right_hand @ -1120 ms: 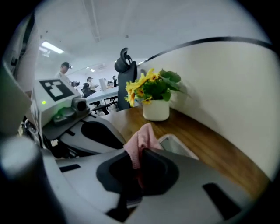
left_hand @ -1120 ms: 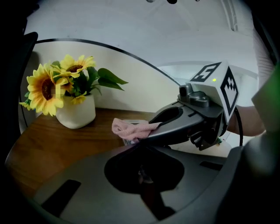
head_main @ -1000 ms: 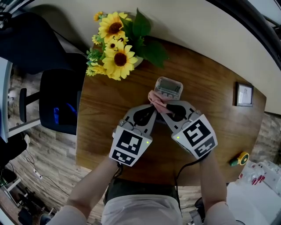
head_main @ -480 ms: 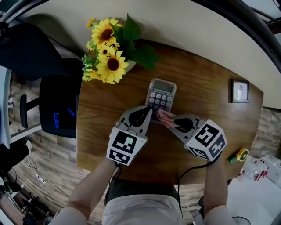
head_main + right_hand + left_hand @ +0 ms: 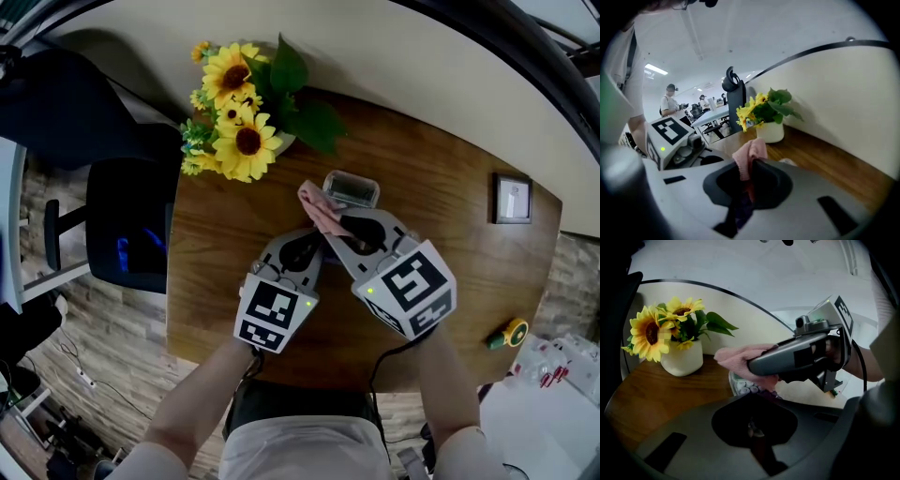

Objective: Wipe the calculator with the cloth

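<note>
On wooden table (image 5: 450, 253), right tool (image 5: 336, 223) clamps cloth (image 5: 316, 203) over calculator (image 5: 352, 190); left tool (image 5: 317, 246) closed.

Head view overhead, gripper views low, sharing sunflowers (image 5: 246, 141)

Pink fabric cloth (image 5: 317, 208); pale grey plastic calculator (image 5: 352, 190); brown wood-grain tabletop (image 5: 441, 225). Yellow sunflowers (image 5: 239, 112) – green leaves, white round pot (image 5: 682, 357). Grey gripper cubes (image 5: 275, 314) – black-and-white square markers.
</note>
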